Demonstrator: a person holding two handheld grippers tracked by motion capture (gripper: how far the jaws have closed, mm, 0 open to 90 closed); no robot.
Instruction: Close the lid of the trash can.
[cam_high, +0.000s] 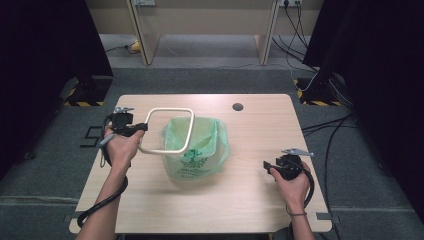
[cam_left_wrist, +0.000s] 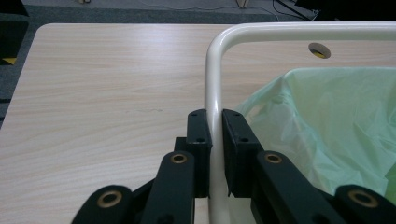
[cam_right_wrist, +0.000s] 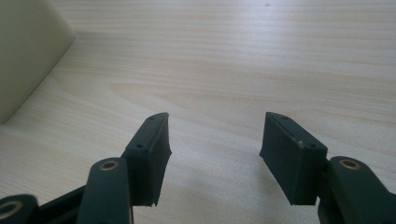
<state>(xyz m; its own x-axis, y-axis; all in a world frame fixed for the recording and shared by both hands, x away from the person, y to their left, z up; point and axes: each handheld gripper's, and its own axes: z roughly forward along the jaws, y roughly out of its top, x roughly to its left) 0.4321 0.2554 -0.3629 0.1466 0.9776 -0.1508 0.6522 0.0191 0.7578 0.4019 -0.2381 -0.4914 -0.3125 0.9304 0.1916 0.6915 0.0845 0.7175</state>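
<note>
On the left side of the counter (cam_high: 150, 200), the person's left hand (cam_high: 120, 150) is raised with the forearm coming in from the bottom edge, and it points its left hand-held gripper (cam_high: 142, 128) level toward the middle. Its black jaws are nearly closed and pinch the left side of a cream frame (cam_high: 167, 130), a rounded rectangular loop of smooth tube that it holds just above the counter, over the rim of a green bag (cam_high: 200, 150). The bag is thin, translucent, crinkled plastic with a darker green print on its front; it stands open near the middle of the counter, and the frame's far right side overlaps its mouth.

At the right, the person's right hand (cam_high: 295, 182) rests low near the counter's front edge, well apart from the bag, with its right hand-held gripper (cam_high: 267, 166) aimed left toward the bag. Its jaws stand wide apart with nothing between them.

From above, the whole loop and both forearms are plain. The left gripper view brings the grip close: flat rubbery pads (cam_left_wrist: 200, 135) press on either side of the glossy tube (cam_left_wrist: 213, 93), whose corner bends away to the right above the bag's pale film (cam_left_wrist: 327, 121), with the counter's round cable hole (cam_left_wrist: 319, 50) beyond. The right gripper view looks along open pads (cam_right_wrist: 156, 154) at bare pale wood grain (cam_right_wrist: 224, 56), with a blurred pale shape at its upper left corner that I cannot make out
</note>
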